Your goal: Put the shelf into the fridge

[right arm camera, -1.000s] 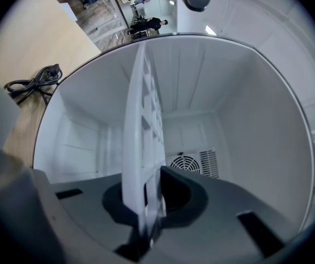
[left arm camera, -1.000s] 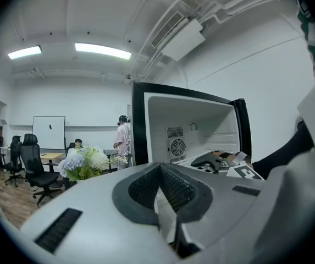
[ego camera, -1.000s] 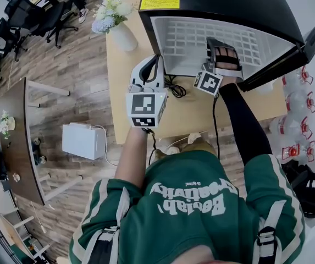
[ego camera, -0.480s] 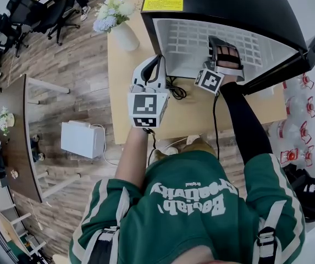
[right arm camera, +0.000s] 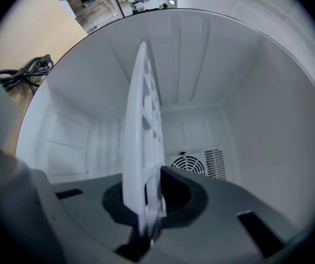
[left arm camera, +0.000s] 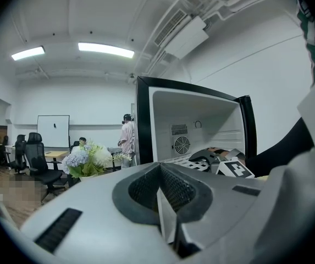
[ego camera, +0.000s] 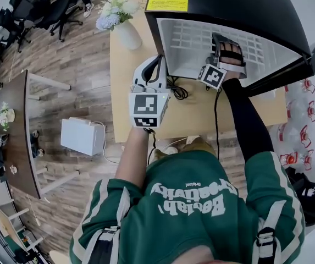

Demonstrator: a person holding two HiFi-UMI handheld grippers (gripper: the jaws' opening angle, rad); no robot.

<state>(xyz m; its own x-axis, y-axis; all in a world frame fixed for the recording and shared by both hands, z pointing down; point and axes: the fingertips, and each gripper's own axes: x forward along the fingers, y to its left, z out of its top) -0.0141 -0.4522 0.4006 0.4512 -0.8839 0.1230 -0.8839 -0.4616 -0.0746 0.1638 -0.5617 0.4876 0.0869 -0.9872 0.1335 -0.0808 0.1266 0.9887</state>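
Note:
The black fridge [ego camera: 228, 4] stands on the wooden table [ego camera: 201, 117] with its door [ego camera: 314, 51] swung open to the right. Inside its white cavity the white grid shelf [ego camera: 195, 43] lies flat. My right gripper [ego camera: 224, 38] reaches into the cavity and is shut on the shelf's near edge. In the right gripper view the shelf [right arm camera: 141, 142] runs edge-on from the jaws toward the back wall with its fan vent [right arm camera: 187, 162]. My left gripper [ego camera: 153, 65] hovers at the fridge's left front corner, shut and holding nothing [left arm camera: 160, 202].
A white vase of flowers [ego camera: 120, 16] stands at the table's far left corner. Black cables [ego camera: 175, 88] lie on the table before the fridge. A white box [ego camera: 83, 138] sits on the floor to the left. Water bottles [ego camera: 303, 106] crowd the right.
My right gripper has gone slightly deeper into the fridge with the shelf. The left gripper has stayed where it was.

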